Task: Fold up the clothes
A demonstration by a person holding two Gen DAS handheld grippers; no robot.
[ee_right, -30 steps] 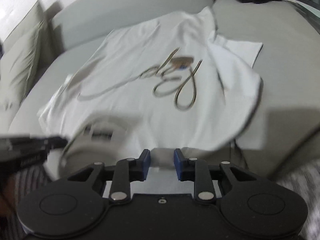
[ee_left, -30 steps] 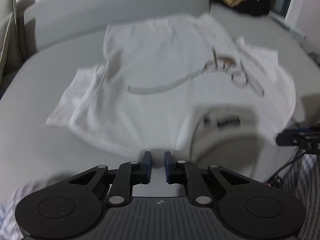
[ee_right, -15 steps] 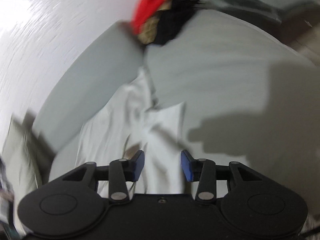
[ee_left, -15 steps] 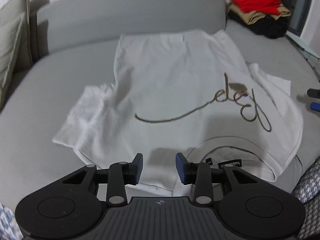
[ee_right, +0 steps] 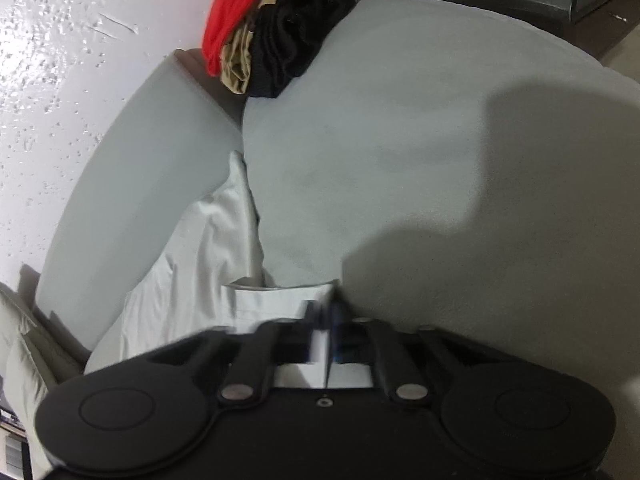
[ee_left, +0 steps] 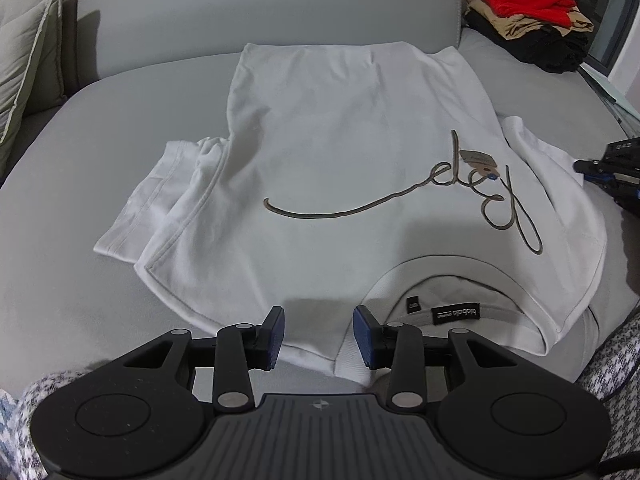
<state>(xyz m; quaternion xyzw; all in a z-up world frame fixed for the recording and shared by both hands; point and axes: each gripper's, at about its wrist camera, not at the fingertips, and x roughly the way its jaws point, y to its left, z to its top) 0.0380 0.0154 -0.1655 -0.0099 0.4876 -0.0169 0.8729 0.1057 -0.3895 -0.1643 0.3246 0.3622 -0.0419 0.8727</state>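
Layout: shirt (ee_left: 340,140) on sofa (ee_left: 80,240)

Shirt lies flat on the seat, collar nearest the left gripper (ee_left: 319,336); backrest behind the shirt; cushion (ee_left: 24,52) at far left; clothes pile (ee_left: 528,16) at far right; right gripper (ee_right: 322,324) at the shirt's right sleeve (ee_right: 276,300).

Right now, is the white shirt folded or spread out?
Spread out: the white shirt lies flat on the sofa, collar and both sleeves showing.

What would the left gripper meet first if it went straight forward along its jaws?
Most likely the white T-shirt: the left gripper, jaws open, already points over its near hem beside the collar. Whether it would touch the cloth or skim above it is unclear, since height cannot be judged here.
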